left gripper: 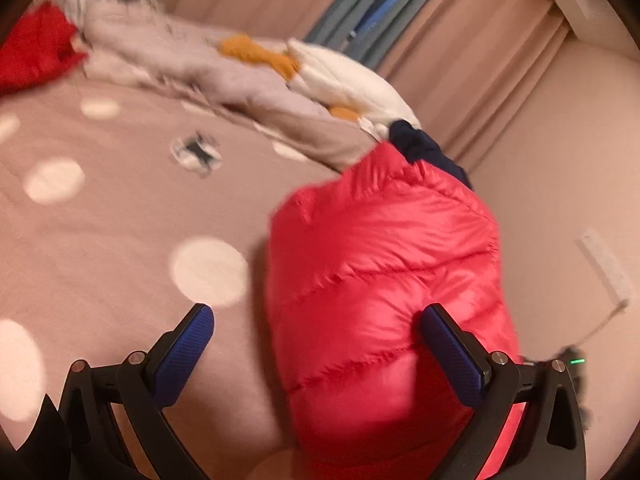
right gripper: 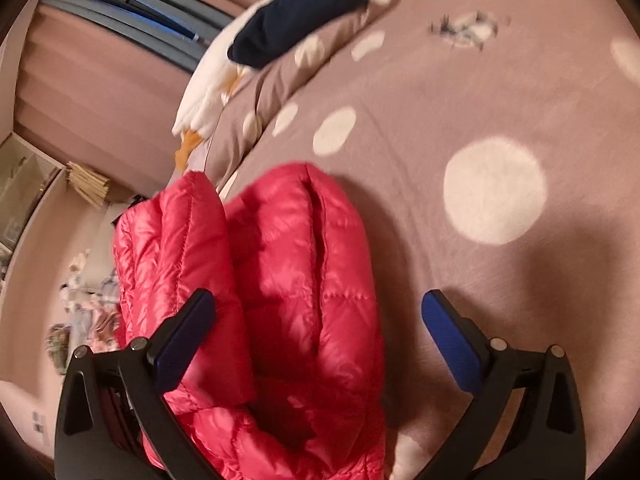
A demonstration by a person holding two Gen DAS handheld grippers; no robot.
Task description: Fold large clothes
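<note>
A red quilted down jacket (left gripper: 384, 272) lies bunched at the edge of a bed with a pink, white-dotted cover (left gripper: 120, 248). In the left wrist view my left gripper (left gripper: 316, 320) is open, its blue-padded fingers (left gripper: 452, 352) spread wide, the right one over the jacket. In the right wrist view the same red jacket (right gripper: 288, 304) lies folded into puffy rolls. My right gripper (right gripper: 318, 308) is open above it, with the left finger (right gripper: 184, 332) over the jacket and the right finger over bare cover. Neither gripper holds fabric.
A dark navy garment (right gripper: 296, 12) lies on a white, orange and pale bedding pile (left gripper: 248, 76) at the far side. Another red item (left gripper: 36, 48) sits far left. Pink curtains (left gripper: 472, 60) and a window stand behind. Clutter covers the floor (right gripper: 84, 304).
</note>
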